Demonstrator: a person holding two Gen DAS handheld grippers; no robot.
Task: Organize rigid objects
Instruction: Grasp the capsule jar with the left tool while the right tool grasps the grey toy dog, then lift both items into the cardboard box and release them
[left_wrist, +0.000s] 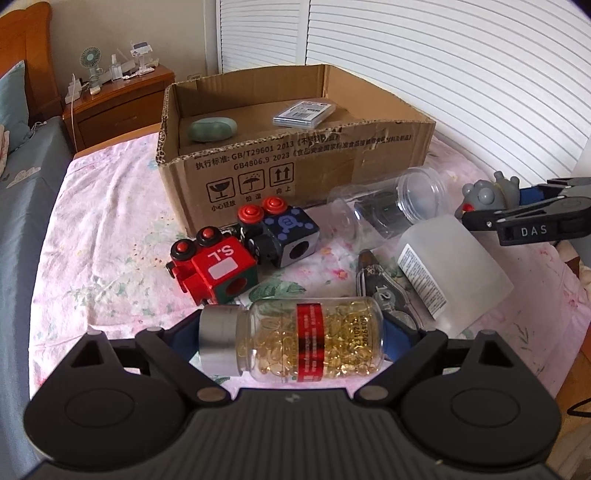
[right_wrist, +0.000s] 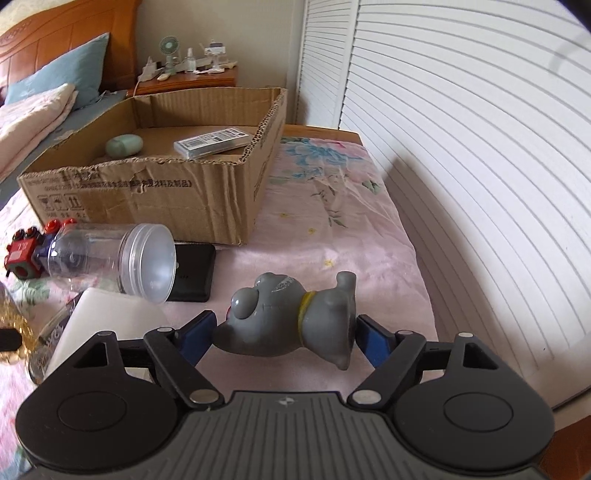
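Pinched crosswise, the capsule bottle (left_wrist: 308, 341) hides the left gripper's (left_wrist: 291, 341) pads; right gripper (right_wrist: 286, 334) clamps the grey figurine (right_wrist: 288, 321).

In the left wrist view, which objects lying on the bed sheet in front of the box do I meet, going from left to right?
Red toy block → blue toy block → clear plastic jar → white translucent container → grey toy figure.

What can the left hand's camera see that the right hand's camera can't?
Only the left wrist view shows the pliers and the whole capsule bottle between the left gripper pads. Only the right wrist view shows the black phone and the blue pillow. Both show the cardboard box, clear jar, toy trains and the grey toy the right gripper holds.
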